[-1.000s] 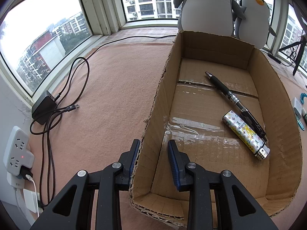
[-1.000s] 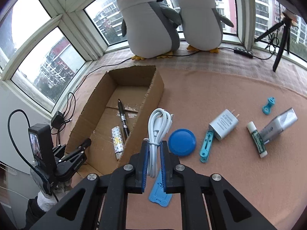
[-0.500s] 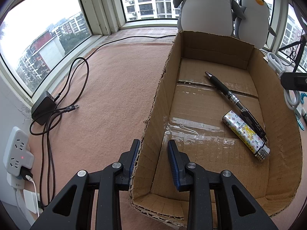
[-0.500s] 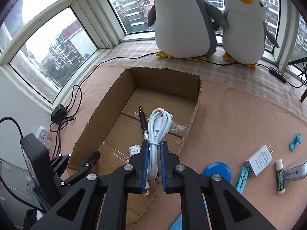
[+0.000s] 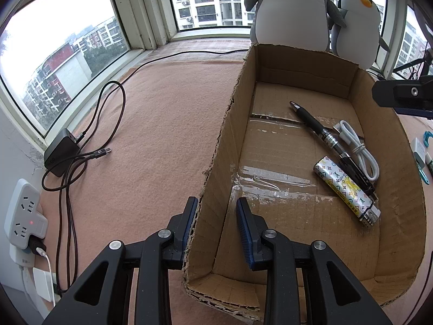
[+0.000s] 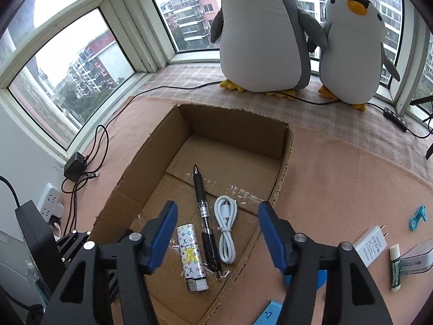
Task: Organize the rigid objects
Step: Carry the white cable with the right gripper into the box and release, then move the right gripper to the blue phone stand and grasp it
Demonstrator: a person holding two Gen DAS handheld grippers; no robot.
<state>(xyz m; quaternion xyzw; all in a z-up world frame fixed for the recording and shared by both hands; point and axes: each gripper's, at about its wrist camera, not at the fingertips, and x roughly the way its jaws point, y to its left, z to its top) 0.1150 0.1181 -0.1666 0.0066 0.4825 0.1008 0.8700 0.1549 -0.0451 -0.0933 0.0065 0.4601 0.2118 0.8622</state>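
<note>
An open cardboard box (image 5: 216,162) (image 6: 151,157) lies on the pink cloth. Inside it lie a black pen (image 6: 203,211) (image 5: 322,132), a patterned lighter (image 6: 190,257) (image 5: 346,189) and a coiled white cable (image 6: 226,230) (image 5: 357,149). My left gripper (image 5: 216,216) is shut on the box's left wall near its front corner. My right gripper (image 6: 217,233) is wide open and empty above the box, over the cable; one of its arms shows in the left wrist view (image 5: 400,94).
On the cloth right of the box lie a white charger plug (image 6: 370,245), a green-labelled lip balm (image 6: 395,266), a grey case (image 6: 416,257), a teal clip (image 6: 418,214) and blue pieces (image 6: 266,315). Two plush penguins (image 6: 265,32) stand behind. A black adapter (image 5: 61,154) and power strip (image 5: 23,216) lie left.
My right gripper carried the white cable over the box, opened and let it go. The cable now lies in the box beside the pen. My left gripper kept its hold.
</note>
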